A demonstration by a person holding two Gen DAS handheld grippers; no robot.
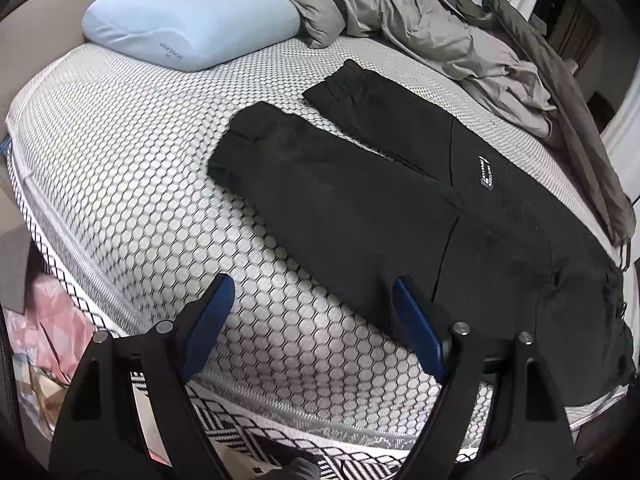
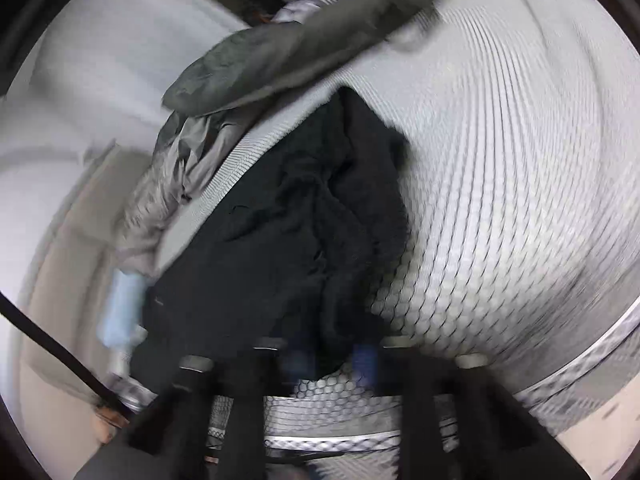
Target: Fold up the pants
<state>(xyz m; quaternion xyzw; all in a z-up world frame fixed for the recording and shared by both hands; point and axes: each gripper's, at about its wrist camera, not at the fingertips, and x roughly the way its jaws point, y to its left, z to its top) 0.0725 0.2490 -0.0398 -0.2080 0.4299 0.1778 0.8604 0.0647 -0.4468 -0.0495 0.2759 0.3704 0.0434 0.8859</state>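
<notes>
Black pants (image 1: pixel 400 184) lay flat on the mattress (image 1: pixel 120 184), legs toward the pillow (image 1: pixel 192 20) | left gripper (image 1: pixel 314 320) gaped empty beside a leg | right gripper (image 2: pixel 332 356) pinched the waist end, nearer.

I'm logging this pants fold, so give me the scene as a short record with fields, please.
surface: honeycomb-patterned mattress
pants: black pants lying flat, legs spread toward the pillow
other cloth: grey bedding bunched beyond the pants
left gripper: open, empty, beside the pants' edge
right gripper: shut on the black fabric; view blurred
fold: not yet made
</notes>
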